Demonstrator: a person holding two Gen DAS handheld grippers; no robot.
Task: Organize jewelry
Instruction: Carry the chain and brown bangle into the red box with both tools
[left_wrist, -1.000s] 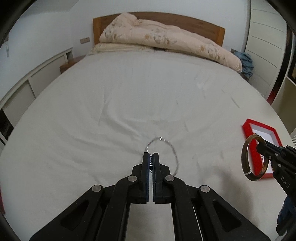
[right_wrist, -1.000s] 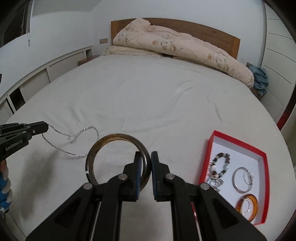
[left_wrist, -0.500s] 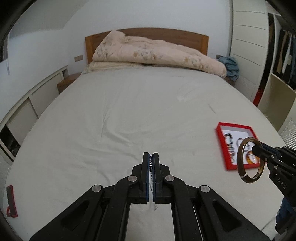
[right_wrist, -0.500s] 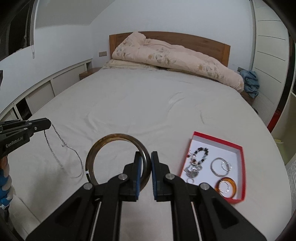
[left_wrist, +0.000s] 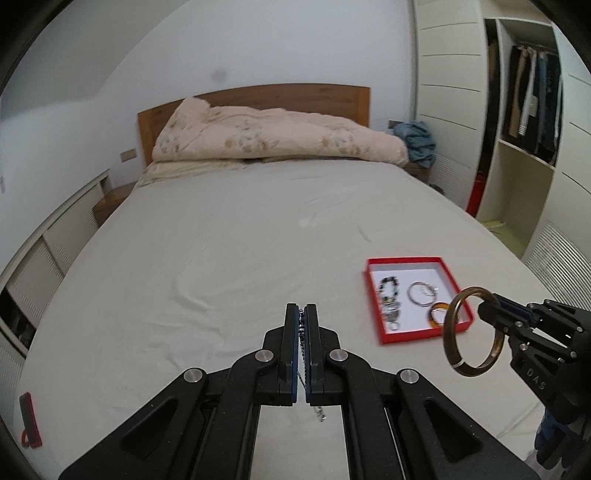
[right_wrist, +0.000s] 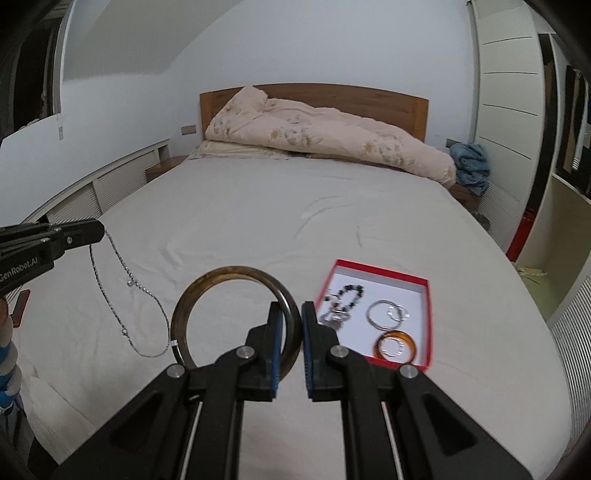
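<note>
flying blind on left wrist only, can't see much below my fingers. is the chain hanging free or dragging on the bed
Observer: The silver chain hangs in a long loop from the left gripper; whether its low end touches the sheet is unclear.
Operator: any pendant on it
Observer: A small bead or charm sits partway along it.
Operator: is the right one holding its bangle solid
Observer: The right gripper has the brown bangle pinched at its rim, ring sticking out to the left.
</note>
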